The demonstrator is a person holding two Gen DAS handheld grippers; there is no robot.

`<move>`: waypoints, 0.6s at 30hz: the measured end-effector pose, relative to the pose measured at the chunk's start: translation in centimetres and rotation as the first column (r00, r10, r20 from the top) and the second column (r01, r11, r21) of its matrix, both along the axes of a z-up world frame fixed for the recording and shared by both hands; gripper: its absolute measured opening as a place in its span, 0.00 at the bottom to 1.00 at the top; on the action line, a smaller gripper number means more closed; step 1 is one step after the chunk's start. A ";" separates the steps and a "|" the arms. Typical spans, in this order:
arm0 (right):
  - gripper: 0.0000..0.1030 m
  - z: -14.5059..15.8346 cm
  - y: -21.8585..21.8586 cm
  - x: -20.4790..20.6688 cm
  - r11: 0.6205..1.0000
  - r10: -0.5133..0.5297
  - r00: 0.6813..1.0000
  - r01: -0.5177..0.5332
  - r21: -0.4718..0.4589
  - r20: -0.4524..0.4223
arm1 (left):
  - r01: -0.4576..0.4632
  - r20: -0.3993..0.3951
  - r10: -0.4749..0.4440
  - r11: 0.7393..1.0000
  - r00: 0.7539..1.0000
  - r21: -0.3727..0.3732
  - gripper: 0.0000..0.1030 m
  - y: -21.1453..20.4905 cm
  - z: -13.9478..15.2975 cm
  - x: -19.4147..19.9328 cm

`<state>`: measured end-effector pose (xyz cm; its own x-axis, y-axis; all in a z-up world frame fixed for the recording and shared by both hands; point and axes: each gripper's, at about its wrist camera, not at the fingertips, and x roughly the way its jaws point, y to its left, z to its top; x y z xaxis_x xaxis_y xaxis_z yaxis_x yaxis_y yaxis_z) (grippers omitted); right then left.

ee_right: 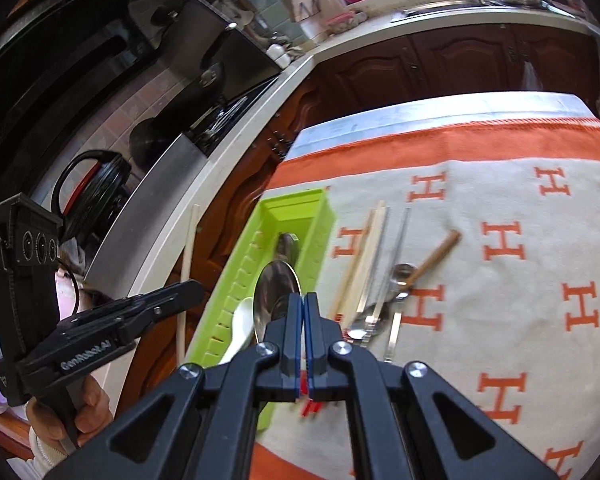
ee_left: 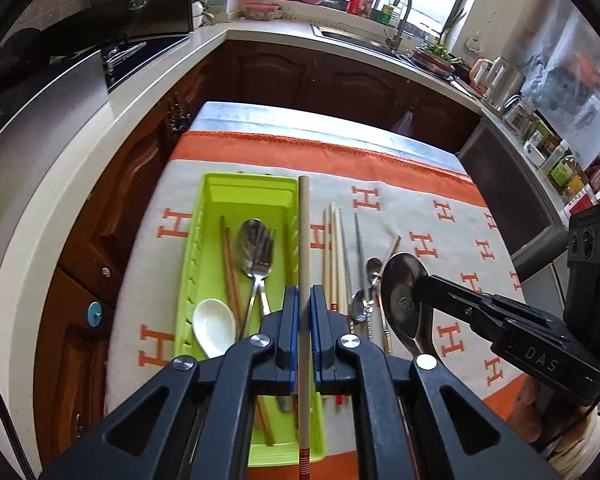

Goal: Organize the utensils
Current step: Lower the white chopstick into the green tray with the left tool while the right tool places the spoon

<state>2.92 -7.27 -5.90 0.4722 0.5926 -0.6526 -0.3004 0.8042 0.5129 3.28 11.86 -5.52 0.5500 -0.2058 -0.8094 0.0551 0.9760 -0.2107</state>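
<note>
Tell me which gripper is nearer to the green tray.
Left. The left gripper, shut on a pale chopstick, hangs over the green tray; the right gripper, holding a metal spoon, is off to the tray's right over the cloth.

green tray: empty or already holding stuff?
Holding stuff. The green tray contains a white spoon, brown chopsticks and metal utensils.

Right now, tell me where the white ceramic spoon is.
The white ceramic spoon lies in the near end of the green tray, at its left side beside the brown chopsticks; the right wrist view shows it just left of the held metal spoon.
</note>
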 end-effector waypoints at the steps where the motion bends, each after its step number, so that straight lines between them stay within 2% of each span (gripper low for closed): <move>1: 0.01 0.2 1.1 0.0 1.000 0.012 1.000 -0.012 -0.011 0.006 | -0.018 -0.003 0.018 1.000 1.000 0.011 0.03 0.7 -0.3 -0.1; 3: 0.01 0.4 3.2 0.1 0.999 0.032 0.999 -0.031 -0.040 0.014 | -0.049 -0.004 0.049 0.999 0.999 0.021 0.03 2.1 -0.9 0.0; 10: 0.01 -1.1 8.7 0.6 0.985 0.048 0.998 -0.041 -0.170 0.037 | -0.098 -0.006 0.098 0.995 0.995 -0.020 0.03 5.0 -2.3 1.7; 18: 0.01 -3.9 10.8 1.8 0.963 0.027 0.999 -0.016 -0.270 0.037 | -0.050 -0.003 0.050 0.999 0.999 0.012 0.03 4.4 -3.1 5.5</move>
